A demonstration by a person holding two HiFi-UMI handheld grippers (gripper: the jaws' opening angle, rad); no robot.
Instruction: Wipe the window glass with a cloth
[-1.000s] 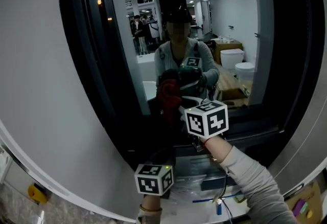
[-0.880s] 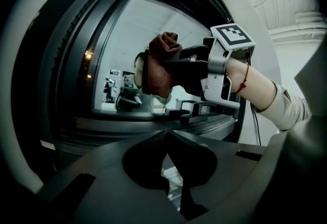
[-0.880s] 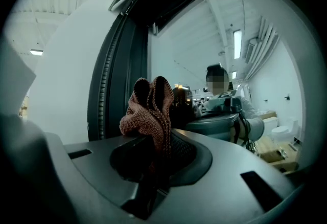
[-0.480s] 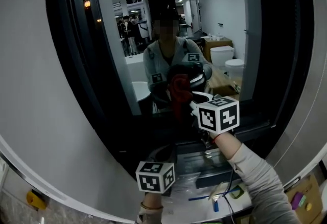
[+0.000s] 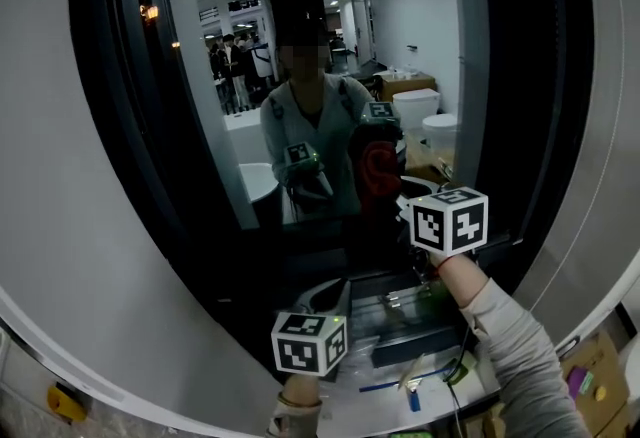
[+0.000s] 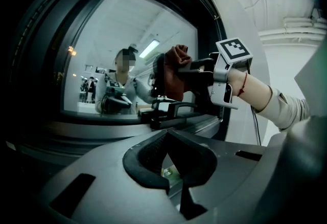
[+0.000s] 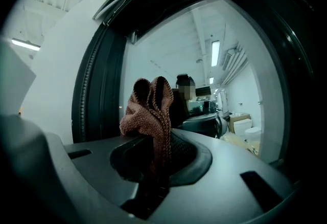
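The window glass is dark and mirrors the room and the person holding the grippers. My right gripper is shut on a reddish-brown cloth and holds it against the lower right part of the glass. In the right gripper view the cloth stands up in folds from between the jaws of the right gripper, in front of the glass. My left gripper hangs lower, below the sill, shut with nothing in it. The left gripper view looks past the left gripper up at the cloth.
A thick black frame surrounds the glass, with white wall to the left. A black handle lies on the sill. Below it, a white surface holds clear plastic, cables and a small blue item.
My right gripper has carried the cloth to the right along the glass, and slightly upward. The left gripper has stayed low below the sill.
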